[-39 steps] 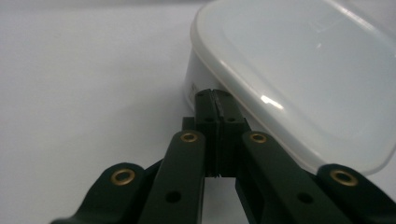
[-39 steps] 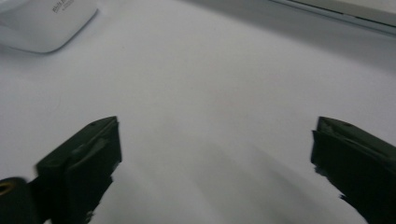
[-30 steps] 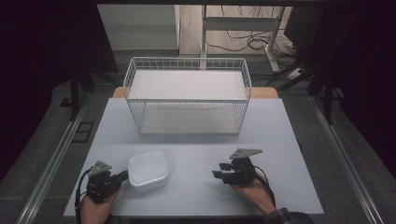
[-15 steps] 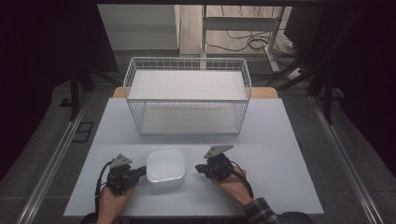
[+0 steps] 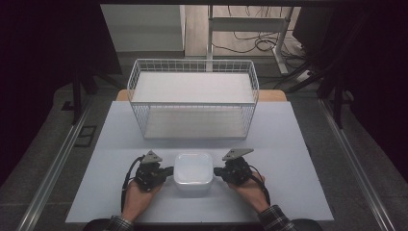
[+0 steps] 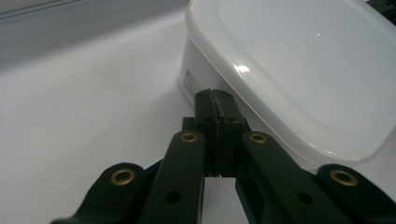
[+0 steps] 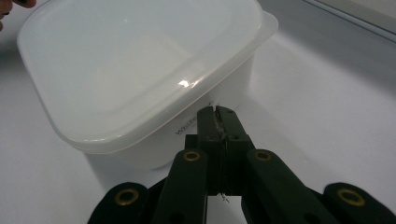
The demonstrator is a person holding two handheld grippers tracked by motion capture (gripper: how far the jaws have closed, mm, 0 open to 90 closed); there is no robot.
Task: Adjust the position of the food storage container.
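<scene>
The lidded white container [image 5: 193,172] is seen on the bench [image 5: 288,144] in front of the wire basket [image 5: 192,96], flanked by the left hand-held gripper [image 5: 169,170] and right hand-held gripper [image 5: 217,171], jaws pressed together empty, apparently so it can be squeezed between them.

Dim, dark surroundings; glare on the lid [image 6: 299,60]; blurred close-ups.
</scene>
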